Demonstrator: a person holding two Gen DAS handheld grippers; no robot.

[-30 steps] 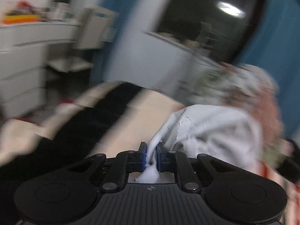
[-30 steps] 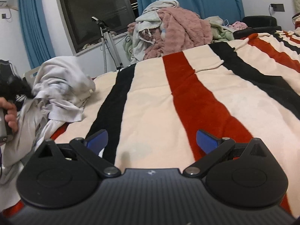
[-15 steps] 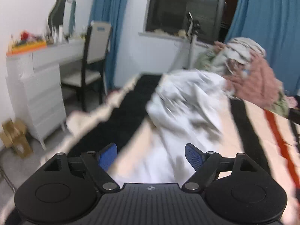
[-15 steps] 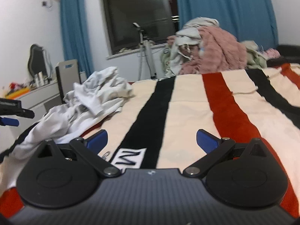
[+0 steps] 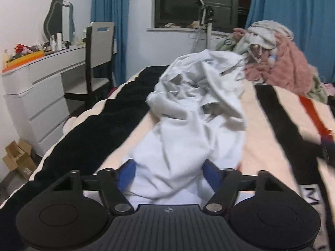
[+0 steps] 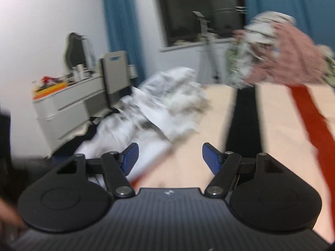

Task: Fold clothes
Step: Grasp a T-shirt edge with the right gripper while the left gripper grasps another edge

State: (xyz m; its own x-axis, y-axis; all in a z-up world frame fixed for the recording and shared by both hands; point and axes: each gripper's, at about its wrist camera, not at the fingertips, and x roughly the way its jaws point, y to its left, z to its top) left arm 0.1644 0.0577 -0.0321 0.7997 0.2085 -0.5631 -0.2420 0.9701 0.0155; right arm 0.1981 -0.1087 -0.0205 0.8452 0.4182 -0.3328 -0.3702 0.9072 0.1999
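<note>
A crumpled white garment lies in a heap on the striped blanket of the bed. My left gripper is open, with the near end of the garment lying loose between its blue pads. In the blurred right wrist view the same garment lies ahead and to the left. My right gripper is open and empty just above the blanket, right of the garment's near end.
A pile of other clothes, pink and white, sits at the far end of the bed. A white dresser and a chair stand left of the bed. Cardboard boxes lie on the floor.
My left gripper let go of the white garment, which dropped onto the blanket, and it now sits open over its near end. My right gripper swung left towards the garment.
</note>
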